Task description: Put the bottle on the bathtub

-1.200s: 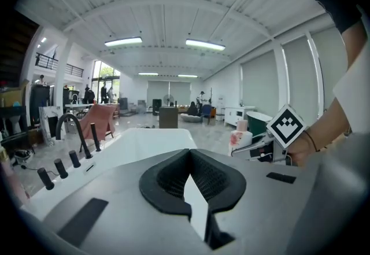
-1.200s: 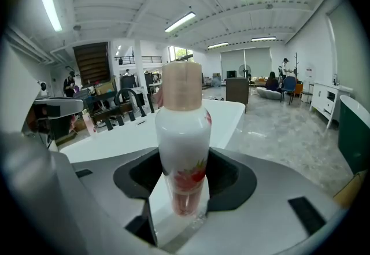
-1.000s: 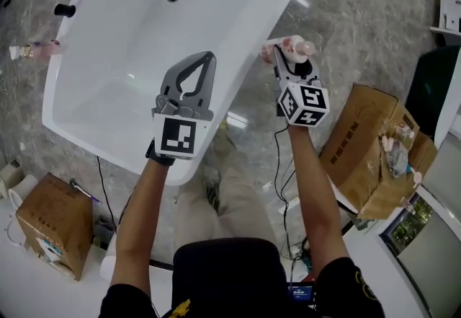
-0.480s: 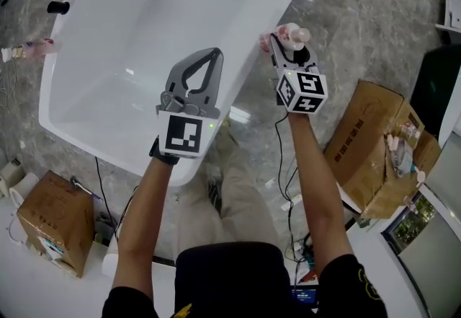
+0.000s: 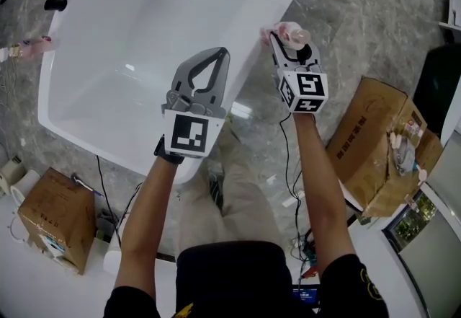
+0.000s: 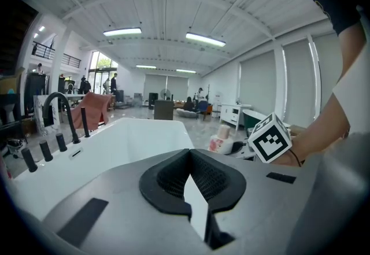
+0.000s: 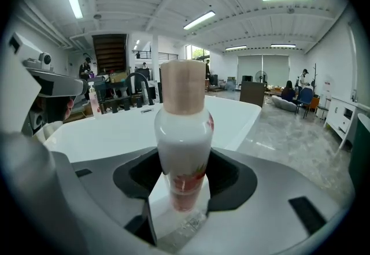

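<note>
Far left, a cardboard box (image 5: 52,217) sits on the marble floor below the white bathtub (image 5: 54,104), and black taps (image 5: 56,3) line the tub's far-left rim. In the left gripper view those taps and a curved black faucet (image 6: 58,112) stand along the tub's (image 6: 156,132) left edge.

Next along, the left gripper (image 5: 222,52) hangs over the tub's near end. Its jaws are closed tip to tip with nothing between them, and the left gripper view confirms it (image 6: 188,152), showing only an empty hollow behind the meeting tips.

Further right is the right gripper (image 5: 277,39), and it has the bottle (image 5: 292,34)! The jaws are clamped on the lower body of it. In the right gripper view (image 7: 184,178) the bottle (image 7: 184,132) stands upright between the dark pads, with a white body, red print low down and a tan cap on top. The tub's (image 7: 243,110) white rim stretches behind it.

From the head view the bottle sits just beside the outer edge of the tub's right rim, above the floor. Whether it touches the rim cannot be told. The left gripper view catches the same bottle (image 6: 221,139) beside the right gripper's marker cube (image 6: 269,138).

Far right, a second, open cardboard box (image 5: 364,138) lies on the floor, well apart from the tub.
</note>
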The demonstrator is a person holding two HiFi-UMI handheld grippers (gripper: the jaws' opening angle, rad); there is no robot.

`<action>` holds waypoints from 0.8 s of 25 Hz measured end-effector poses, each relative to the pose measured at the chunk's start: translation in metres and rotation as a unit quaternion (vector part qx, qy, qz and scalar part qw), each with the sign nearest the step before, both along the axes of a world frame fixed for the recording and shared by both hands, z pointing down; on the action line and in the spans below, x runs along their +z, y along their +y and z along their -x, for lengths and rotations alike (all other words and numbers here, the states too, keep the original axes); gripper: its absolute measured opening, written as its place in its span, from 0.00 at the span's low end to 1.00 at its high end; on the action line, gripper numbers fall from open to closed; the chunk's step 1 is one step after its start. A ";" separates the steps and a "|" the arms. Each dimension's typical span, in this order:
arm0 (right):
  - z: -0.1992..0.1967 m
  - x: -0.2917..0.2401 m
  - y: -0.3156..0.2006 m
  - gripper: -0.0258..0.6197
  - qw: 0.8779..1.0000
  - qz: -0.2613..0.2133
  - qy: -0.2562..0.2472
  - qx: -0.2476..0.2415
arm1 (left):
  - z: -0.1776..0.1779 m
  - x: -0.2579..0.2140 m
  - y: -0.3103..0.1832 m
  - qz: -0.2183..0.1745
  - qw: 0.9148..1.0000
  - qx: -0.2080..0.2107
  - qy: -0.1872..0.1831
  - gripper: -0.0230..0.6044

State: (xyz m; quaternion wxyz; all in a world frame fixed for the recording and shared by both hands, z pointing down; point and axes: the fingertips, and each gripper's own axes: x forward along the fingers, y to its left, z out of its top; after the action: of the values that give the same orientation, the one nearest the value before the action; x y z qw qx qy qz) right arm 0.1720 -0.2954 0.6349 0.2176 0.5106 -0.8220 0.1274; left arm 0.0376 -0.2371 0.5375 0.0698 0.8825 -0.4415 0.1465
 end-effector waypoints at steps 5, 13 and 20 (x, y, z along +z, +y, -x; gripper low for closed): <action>0.000 0.001 -0.004 0.40 1.000 0.003 0.013 0.009 | -0.002 -0.001 0.000 0.000 1.000 0.002 0.002 0.07; -0.005 0.000 -0.004 0.45 1.000 0.007 0.011 0.020 | -0.002 -0.003 0.004 -0.001 1.000 0.002 0.004 0.07; -0.005 -0.003 -0.007 0.42 1.000 0.001 0.020 0.020 | -0.003 -0.001 0.006 0.004 1.000 0.003 0.004 0.07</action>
State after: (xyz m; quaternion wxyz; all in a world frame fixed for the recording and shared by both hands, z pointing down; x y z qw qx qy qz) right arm 0.1773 -0.3028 0.6323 0.2319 0.5294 -0.8069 0.1220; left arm 0.0405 -0.2312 0.5362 0.0744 0.8841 -0.4381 0.1444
